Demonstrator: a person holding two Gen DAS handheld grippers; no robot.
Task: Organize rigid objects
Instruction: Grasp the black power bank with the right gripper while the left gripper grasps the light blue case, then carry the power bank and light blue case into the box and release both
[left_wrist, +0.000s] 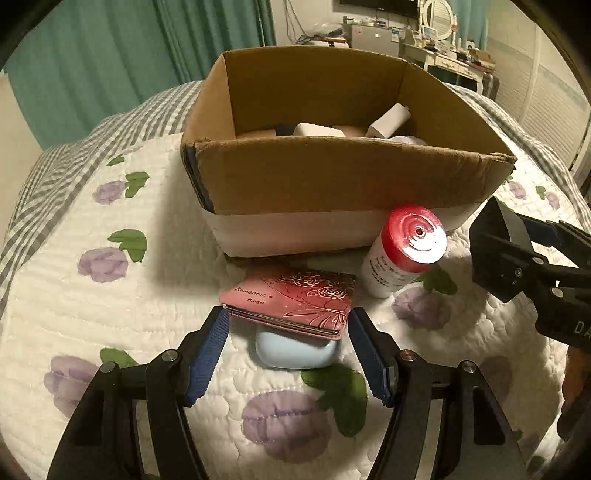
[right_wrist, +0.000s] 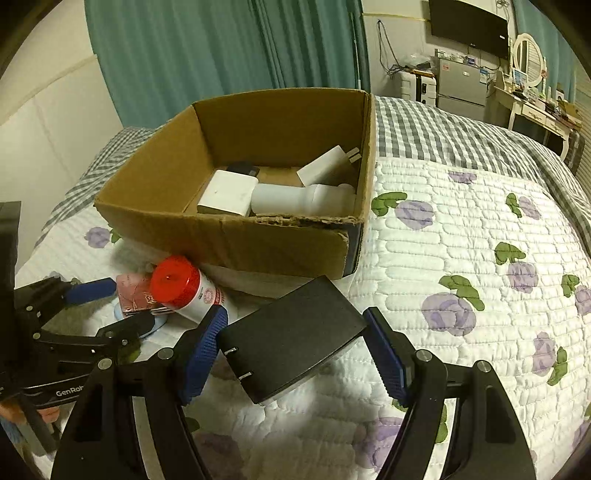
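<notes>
Open-topped cardboard box (right_wrist: 236, 236) with free floor along its left wall; two white adapters (right_wrist: 229, 192) and a white bottle (right_wrist: 295, 199) crowd the right. Near wall fronted by upright red-capped bottle (left_wrist: 402, 247) and pink case (left_wrist: 291, 299) on blue case (left_wrist: 295, 352). Quilted bed (right_wrist: 461, 240) lies open to the box's right.

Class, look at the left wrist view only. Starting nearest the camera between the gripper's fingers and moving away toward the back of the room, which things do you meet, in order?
Light blue case → pink "Romantic Rose" wallet lying on it → cardboard box → teal curtain.
</notes>
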